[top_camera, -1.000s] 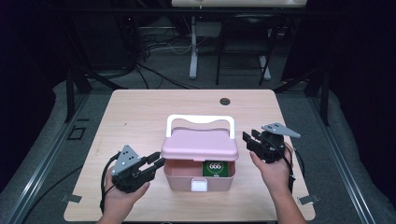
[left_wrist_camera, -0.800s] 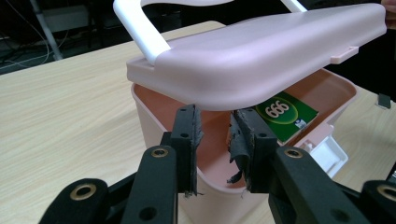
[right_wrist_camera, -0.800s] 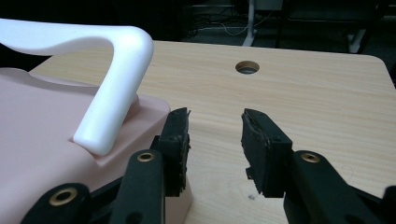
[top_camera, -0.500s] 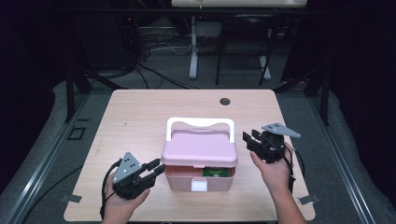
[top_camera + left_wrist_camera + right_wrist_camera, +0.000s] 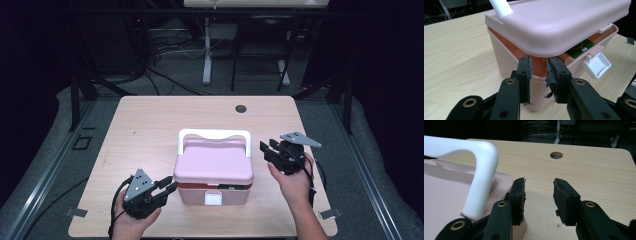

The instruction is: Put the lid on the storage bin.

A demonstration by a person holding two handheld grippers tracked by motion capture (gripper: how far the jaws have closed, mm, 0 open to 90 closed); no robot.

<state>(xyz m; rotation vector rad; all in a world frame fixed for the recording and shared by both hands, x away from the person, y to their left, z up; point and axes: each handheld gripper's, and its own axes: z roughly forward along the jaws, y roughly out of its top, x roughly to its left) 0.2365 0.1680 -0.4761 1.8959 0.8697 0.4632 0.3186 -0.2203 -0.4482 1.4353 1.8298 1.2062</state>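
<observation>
Jaws of the left gripper (image 5: 167, 186) stand slightly apart at the near-left corner of the pink box (image 5: 214, 172), just under its not-quite-shut lid (image 5: 559, 22). Farther right, the right gripper (image 5: 266, 148) waits with jaws apart beside the white handle (image 5: 214, 135). To shut it well, press the lid down evenly until the white latch (image 5: 597, 65) can snap.

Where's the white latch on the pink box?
In the high view, the white latch hangs on the pink box near-side front wall, between the left tongs and right tongs.
</observation>
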